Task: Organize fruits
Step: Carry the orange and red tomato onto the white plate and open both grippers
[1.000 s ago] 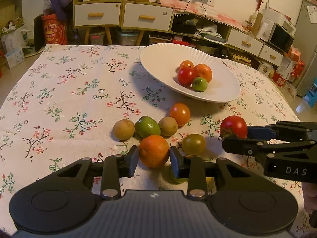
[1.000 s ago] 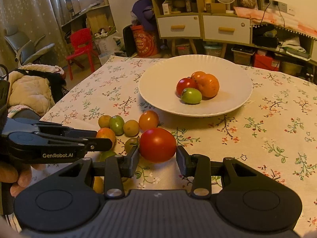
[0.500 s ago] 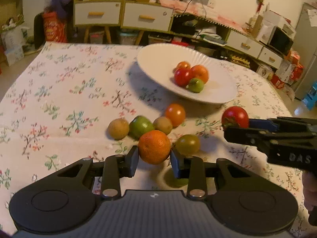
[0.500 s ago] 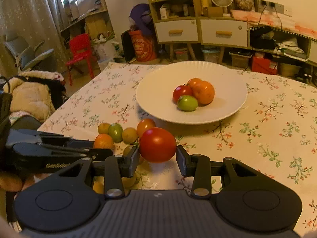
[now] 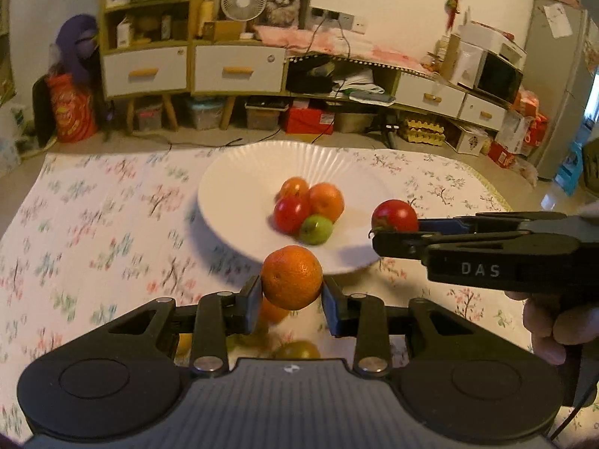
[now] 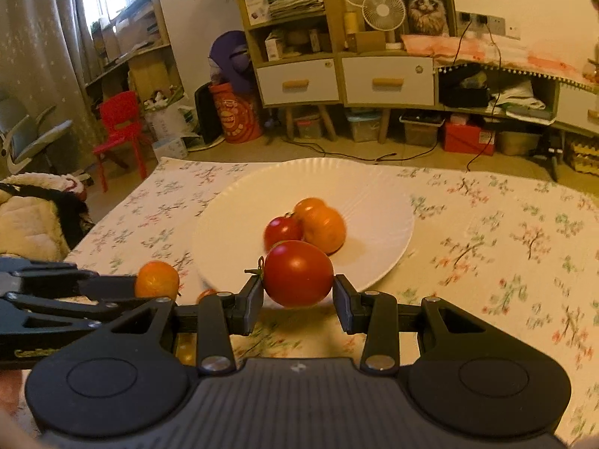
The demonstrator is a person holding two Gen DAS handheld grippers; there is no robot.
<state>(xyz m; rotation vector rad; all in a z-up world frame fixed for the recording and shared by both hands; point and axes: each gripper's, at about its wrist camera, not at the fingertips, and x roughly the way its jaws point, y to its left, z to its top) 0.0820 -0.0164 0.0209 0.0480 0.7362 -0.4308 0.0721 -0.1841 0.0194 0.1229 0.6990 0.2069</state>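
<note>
- The left claw (image 5: 291, 295) is clamped on an orange (image 5: 292, 277), held in the air just short of the near rim of the white plate (image 5: 232, 202).
- The right claw (image 6: 297, 299) is clamped on a red tomato (image 6: 298, 272), held above the plate's near edge; in the left view it hangs over the plate's right side.
- The plate already holds 4 fruits in a tight cluster: 2 orange ones, a small red tomato (image 5: 290, 213) and a green fruit (image 5: 316, 229).
- Some loose fruit shows on the flowered table (image 5: 93, 232) below the left claw, mostly hidden by the claw body, so more trips look likely.
- Risk 1: both claws head for the same plate at once; if they converge on the centre, the fingers or the 2 fruits could collide.
- Risk 2: round fruit let go from a height or onto the cluster could roll, knock the others, or run off the shallow rim.
- Risk 3: the tomato looks soft; a tight squeeze or a hard landing could bruise or split it.
- Risk 4: the orange is gripped only at its widest part, so a quick swing might let it slip.
</note>
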